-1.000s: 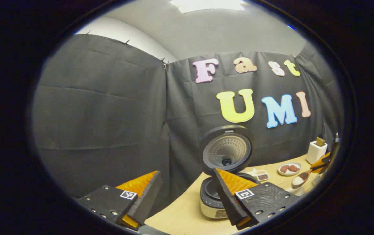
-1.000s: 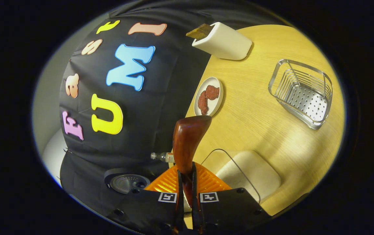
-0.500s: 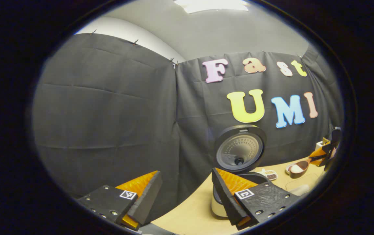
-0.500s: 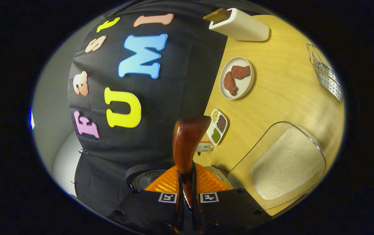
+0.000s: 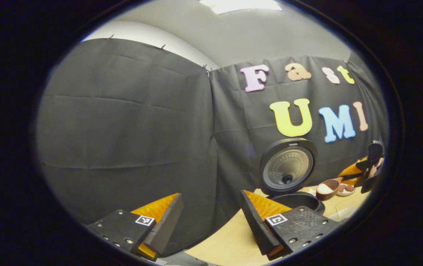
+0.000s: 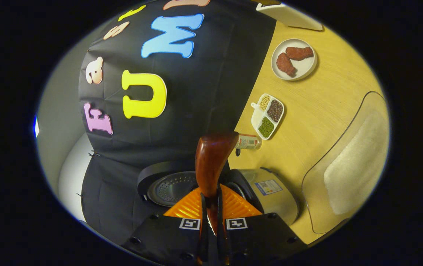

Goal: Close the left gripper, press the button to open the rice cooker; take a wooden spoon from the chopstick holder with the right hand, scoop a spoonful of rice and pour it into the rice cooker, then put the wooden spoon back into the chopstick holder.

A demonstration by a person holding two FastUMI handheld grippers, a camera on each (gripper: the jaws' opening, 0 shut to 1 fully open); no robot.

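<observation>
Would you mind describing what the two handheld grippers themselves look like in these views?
Each is a two-finger tool. The left gripper and the right gripper both have dark, flat finger mounts studded with small screws, each mount carrying a little square black-and-white marker tag. The fingers are wedge-shaped with ribbed faces. I see no cables or sleeves.

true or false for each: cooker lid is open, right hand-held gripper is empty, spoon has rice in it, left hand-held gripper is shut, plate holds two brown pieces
1. The cooker lid is open. True.
2. The right hand-held gripper is empty. False: it is shut on the spoon.
3. The spoon carries rice. True; the left gripper view shows white rice in its bowl, beside the lid.
4. The left hand-held gripper is shut. False: its fingers stand wide apart, holding nothing.
5. The plate holds two brown pieces. True.
</observation>
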